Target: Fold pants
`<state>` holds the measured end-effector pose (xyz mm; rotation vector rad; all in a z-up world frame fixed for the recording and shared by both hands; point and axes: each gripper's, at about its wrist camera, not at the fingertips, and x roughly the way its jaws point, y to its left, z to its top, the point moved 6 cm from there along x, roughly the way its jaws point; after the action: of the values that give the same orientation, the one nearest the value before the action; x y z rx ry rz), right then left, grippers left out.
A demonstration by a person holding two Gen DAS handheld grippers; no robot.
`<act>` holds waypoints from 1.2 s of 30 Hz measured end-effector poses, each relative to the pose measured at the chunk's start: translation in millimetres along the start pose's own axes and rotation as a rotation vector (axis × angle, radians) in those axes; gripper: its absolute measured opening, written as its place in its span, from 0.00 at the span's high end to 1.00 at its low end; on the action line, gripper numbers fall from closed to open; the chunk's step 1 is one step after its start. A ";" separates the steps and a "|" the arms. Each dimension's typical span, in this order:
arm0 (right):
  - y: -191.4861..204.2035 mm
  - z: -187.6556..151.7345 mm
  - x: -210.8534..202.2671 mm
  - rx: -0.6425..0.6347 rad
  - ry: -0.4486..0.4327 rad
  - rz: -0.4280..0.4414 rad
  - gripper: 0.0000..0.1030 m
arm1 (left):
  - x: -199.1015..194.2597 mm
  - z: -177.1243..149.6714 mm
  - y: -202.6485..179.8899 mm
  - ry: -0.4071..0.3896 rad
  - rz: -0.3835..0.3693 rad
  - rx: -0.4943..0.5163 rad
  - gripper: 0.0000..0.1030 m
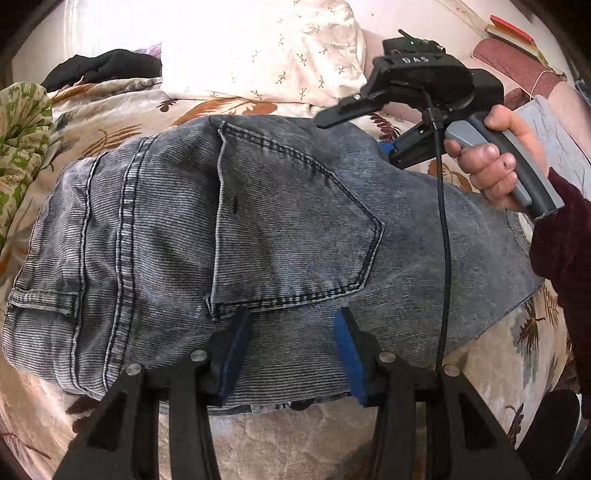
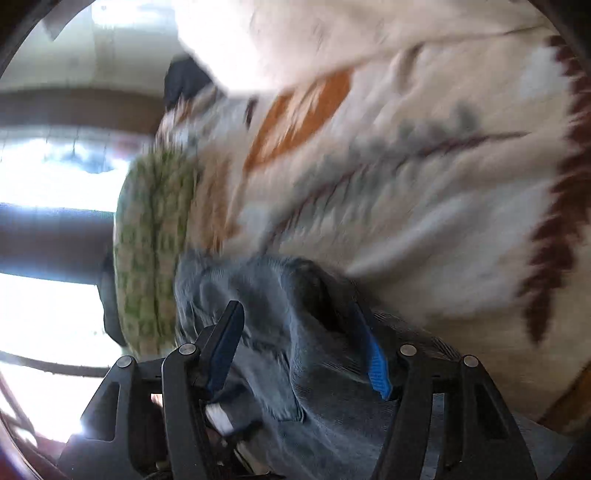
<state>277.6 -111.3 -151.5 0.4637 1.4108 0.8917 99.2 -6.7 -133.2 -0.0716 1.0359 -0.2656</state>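
Note:
Grey-blue jeans [image 1: 280, 221] lie folded on the bed with a back pocket facing up. My left gripper [image 1: 291, 347] stands over their near edge, its blue pads [image 1: 236, 350] apart and flat denim showing between them. Held by a hand [image 1: 491, 166] in a dark red sleeve, my right gripper [image 1: 352, 136] hovers at the far right edge of the jeans with its fingers spread. The right wrist view is blurred; there the right gripper [image 2: 299, 339] is open over bunched denim [image 2: 280, 288], and the pads do not press on it.
A floral bedspread [image 1: 110, 107] lies under the jeans. A cream pillow [image 1: 258, 48] and a black garment [image 1: 107, 66] sit at the back, a green patterned cloth [image 1: 22, 125] at the left, books [image 1: 513, 33] at the far right. A bright window [image 2: 48, 177] shows beyond the bed.

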 end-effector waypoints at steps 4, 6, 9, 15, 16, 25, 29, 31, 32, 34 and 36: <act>9.4 9.8 -0.1 0.007 -0.059 0.083 0.41 | 2.2 2.3 0.0 -0.004 0.008 0.004 0.52; 12.3 16.5 -2.7 0.001 -0.131 0.084 0.72 | 3.3 2.5 -0.4 -0.008 0.017 0.014 0.52; 12.1 20.5 12.9 -0.026 -0.132 -0.081 0.90 | 2.2 0.3 -2.3 -0.012 0.020 0.024 0.52; 17.5 20.5 13.0 -0.109 -0.163 -0.374 0.93 | -3.1 -3.2 -2.6 -0.018 0.010 0.025 0.52; 21.2 23.4 8.6 -0.122 -0.183 -0.396 0.93 | -4.1 -3.7 -2.4 -0.020 0.012 0.027 0.52; 2.6 40.4 34.2 -0.145 -0.262 -0.528 0.94 | -8.0 -11.8 -8.1 -0.048 0.074 0.104 0.52; -2.4 41.3 8.6 -0.074 -0.357 -0.464 0.64 | -8.3 -12.6 -5.6 -0.050 0.060 0.109 0.51; -5.5 35.2 -21.5 -0.005 -0.430 -0.427 0.51 | -9.0 -12.3 -4.9 -0.050 0.056 0.102 0.52; -1.5 29.2 -39.1 -0.014 -0.482 -0.393 0.51 | -9.0 -11.9 -4.9 -0.049 0.058 0.102 0.52; 7.0 16.3 -53.1 -0.037 -0.503 -0.378 0.51 | -8.0 -11.0 -4.9 -0.049 0.066 0.101 0.51; 22.0 -0.4 -51.0 -0.088 -0.464 -0.359 0.60 | -5.9 -8.7 -4.2 -0.050 0.073 0.102 0.51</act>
<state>275.5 -136.8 -102.2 0.3105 0.9816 0.5087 88.2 -8.7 -132.0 0.0518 0.9713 -0.2487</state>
